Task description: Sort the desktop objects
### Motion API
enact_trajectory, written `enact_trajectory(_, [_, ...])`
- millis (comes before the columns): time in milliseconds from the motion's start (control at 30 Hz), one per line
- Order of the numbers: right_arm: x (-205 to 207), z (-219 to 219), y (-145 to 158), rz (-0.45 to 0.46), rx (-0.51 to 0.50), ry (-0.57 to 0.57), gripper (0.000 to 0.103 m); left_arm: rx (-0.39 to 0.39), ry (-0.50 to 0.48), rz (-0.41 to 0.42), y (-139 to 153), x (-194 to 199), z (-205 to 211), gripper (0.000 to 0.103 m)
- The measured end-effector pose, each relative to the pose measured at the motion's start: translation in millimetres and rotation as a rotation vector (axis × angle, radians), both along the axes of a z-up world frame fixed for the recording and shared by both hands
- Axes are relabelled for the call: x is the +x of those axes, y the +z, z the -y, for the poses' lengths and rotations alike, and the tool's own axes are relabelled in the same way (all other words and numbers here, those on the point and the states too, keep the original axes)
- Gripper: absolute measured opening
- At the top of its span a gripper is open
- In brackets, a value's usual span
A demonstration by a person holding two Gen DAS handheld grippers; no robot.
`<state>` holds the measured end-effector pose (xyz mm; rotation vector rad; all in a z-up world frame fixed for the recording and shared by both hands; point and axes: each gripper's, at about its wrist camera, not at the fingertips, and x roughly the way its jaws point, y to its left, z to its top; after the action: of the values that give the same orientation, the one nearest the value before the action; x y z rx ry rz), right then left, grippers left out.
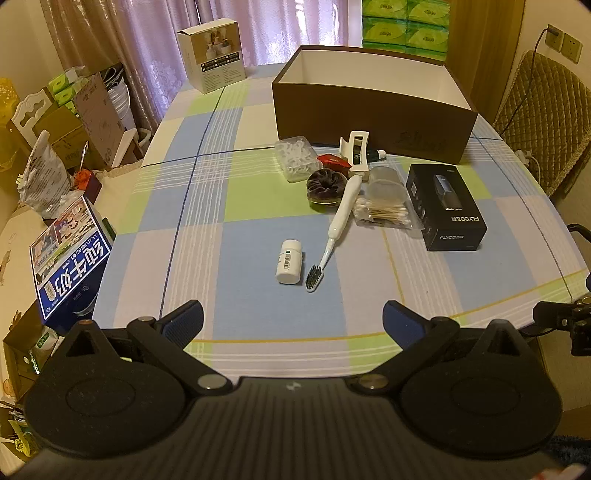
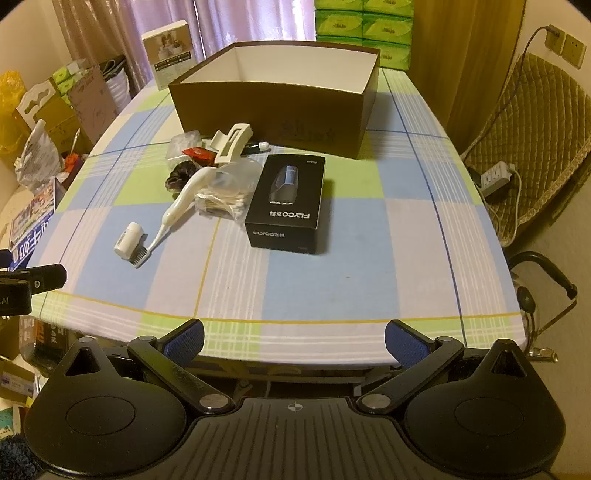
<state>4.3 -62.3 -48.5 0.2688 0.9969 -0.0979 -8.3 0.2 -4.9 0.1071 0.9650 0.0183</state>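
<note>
A brown open box (image 1: 373,114) (image 2: 273,107) with a white inside stands at the far side of the checked tablecloth. In front of it lie a black FLYCO carton (image 1: 447,210) (image 2: 288,203), a bag of cotton swabs (image 1: 384,212) (image 2: 221,201), a white toothbrush (image 1: 336,229) (image 2: 173,214), a small white bottle (image 1: 289,261) (image 2: 127,238), a dark scrunchie (image 1: 325,184), a white hair claw (image 1: 356,149) (image 2: 231,144) and a clear case of floss picks (image 1: 295,157). My left gripper (image 1: 291,321) and right gripper (image 2: 293,341) both hover open at the near table edge, holding nothing.
A white product carton (image 1: 214,55) (image 2: 168,51) stands at the far left corner. A blue milk carton (image 1: 70,254) and bags crowd the left of the table. A quilted chair (image 2: 535,147) and a power strip (image 2: 495,177) sit to the right. Green tissue packs (image 1: 406,26) are stacked behind.
</note>
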Motion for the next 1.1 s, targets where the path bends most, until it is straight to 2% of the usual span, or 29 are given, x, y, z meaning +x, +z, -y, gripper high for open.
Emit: enact_trajectory(1100, [12,0,-6,-0.025,0.004,0.006,0.101,0.032,-0.057,-0.021,-9,13,2,0.102])
